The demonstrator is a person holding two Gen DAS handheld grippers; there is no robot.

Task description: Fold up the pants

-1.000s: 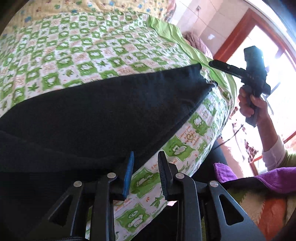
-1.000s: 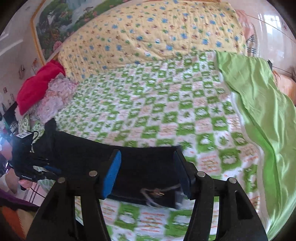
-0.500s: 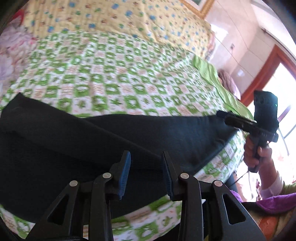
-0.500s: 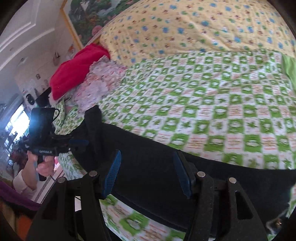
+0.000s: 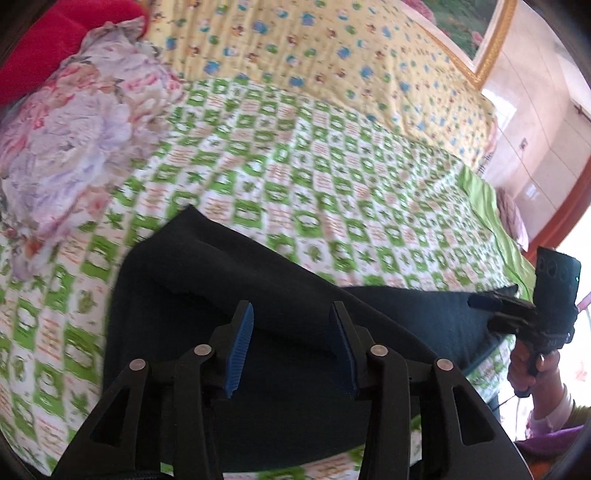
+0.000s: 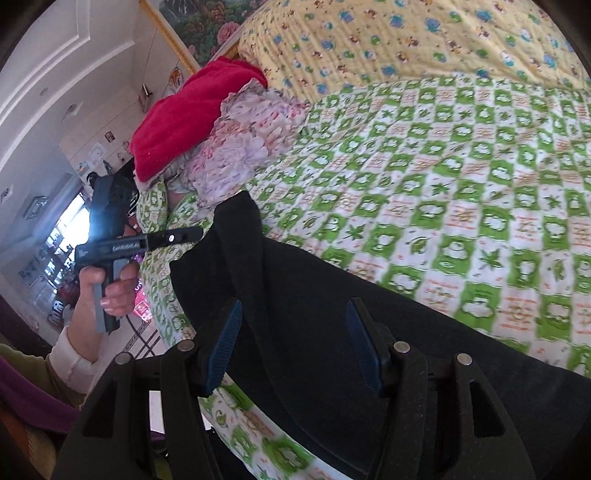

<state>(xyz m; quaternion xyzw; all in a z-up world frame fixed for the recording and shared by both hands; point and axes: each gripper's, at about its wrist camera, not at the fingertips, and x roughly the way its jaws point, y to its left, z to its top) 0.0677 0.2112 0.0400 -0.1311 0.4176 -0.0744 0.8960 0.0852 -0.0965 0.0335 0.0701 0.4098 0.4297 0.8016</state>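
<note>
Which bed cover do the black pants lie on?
The green-and-white checked quilt; black pants lie across it. The yellow floral blanket sits further back, untouched.

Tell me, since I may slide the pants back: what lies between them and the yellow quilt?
Only bare green-checked sheet lies between the pants and the yellow quilt; both wrist views show it.

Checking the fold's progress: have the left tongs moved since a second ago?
Yes. The left tongs swung from the bed's window-side edge toward the floral pillow, now over the black pants, jaws opening, nothing gripped.
</note>
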